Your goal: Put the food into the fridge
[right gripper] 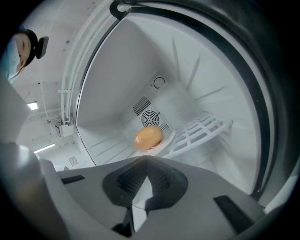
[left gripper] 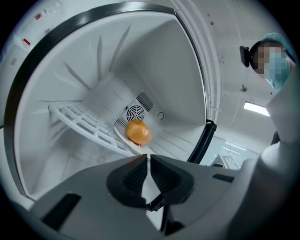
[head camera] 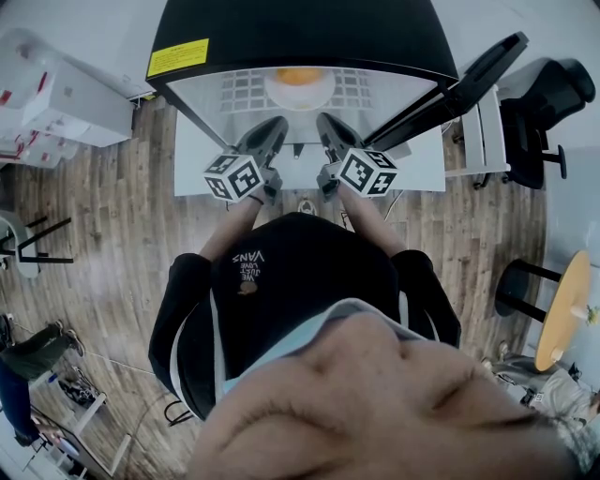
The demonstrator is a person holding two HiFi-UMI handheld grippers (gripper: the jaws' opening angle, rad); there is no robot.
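Food (left gripper: 138, 132), one round, glossy, orange-brown piece, bun-like, with a hint of red at its underside, on a white plate (left gripper: 123, 137) deep inside the open fridge (head camera: 300, 28); ahead of both pairs of fingertips and well apart from them. Past the left gripper (left gripper: 148, 157), just above its tips and a little to their left; past the right gripper (right gripper: 143, 159), just above its tips and close to their line. Left fingers (left gripper: 133, 176) together, only a hairline slit between the ribbed pads, nothing between them, touching nothing. Right fingers (right gripper: 161, 180) likewise tip to tip, empty, clear of plate and food. Plate on a white wire shelf (right gripper: 201, 129), with a round fan grille (right gripper: 151, 117) on the back wall just behind the food. White interior walls all round, dark rim framing the opening. From the head view, both grippers side by side at the mouth of the fridge, pointing in, marker cubes nearest the person. Black fridge door (head camera: 459, 84) swung wide, beyond the right fingers on their outer side. Wooden floor (head camera: 122, 234) below and to either side.
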